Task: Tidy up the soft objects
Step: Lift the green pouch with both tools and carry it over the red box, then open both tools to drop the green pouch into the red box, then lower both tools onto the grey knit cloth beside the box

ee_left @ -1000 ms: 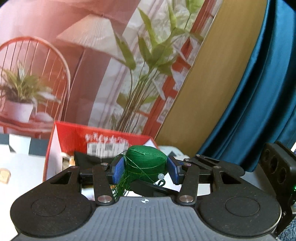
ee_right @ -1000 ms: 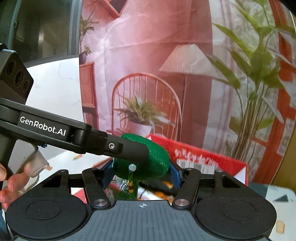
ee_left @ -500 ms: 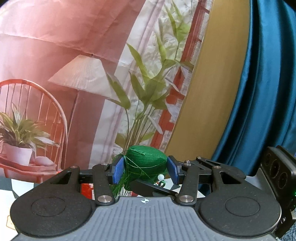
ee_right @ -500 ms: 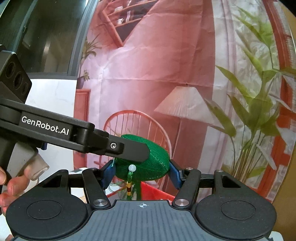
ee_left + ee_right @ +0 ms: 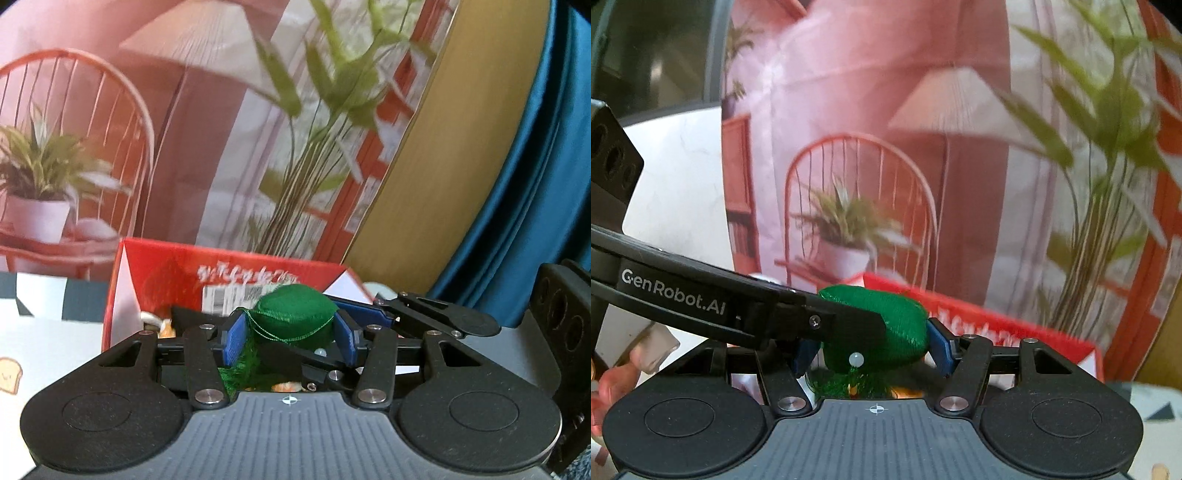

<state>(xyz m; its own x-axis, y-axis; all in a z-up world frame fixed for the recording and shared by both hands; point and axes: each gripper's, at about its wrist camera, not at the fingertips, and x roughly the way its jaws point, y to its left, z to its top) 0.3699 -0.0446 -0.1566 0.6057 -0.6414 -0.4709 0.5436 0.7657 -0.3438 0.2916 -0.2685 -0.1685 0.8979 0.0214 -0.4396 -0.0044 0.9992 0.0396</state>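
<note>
Left gripper [image 5: 291, 338]: we had its blue-padded jaws pinching the small round green fabric pouch [image 5: 295, 314] from both sides.
Right gripper [image 5: 868, 347]: its jaws pinched the same pouch, crossing the left pair, so we carried one soft thing on two grips.
Pouch position: between both sets of jaws, just in front of and above the open red cardboard box [image 5: 155, 269] beyond the fingertips.
Loose parts: a thin green cord [image 5: 291, 336], a white bead [image 5: 856, 358] and a green tassel [image 5: 240, 369] hung below the jaws.
Risk, uneven release: if we opened one pair first, the other could have dragged the pouch aside, past the box wall.
Risk, snagging: the cord might have caught on a pad and pulled the pouch back out.
Risk, squeeze: pulling apart could have stretched the fabric.
</note>
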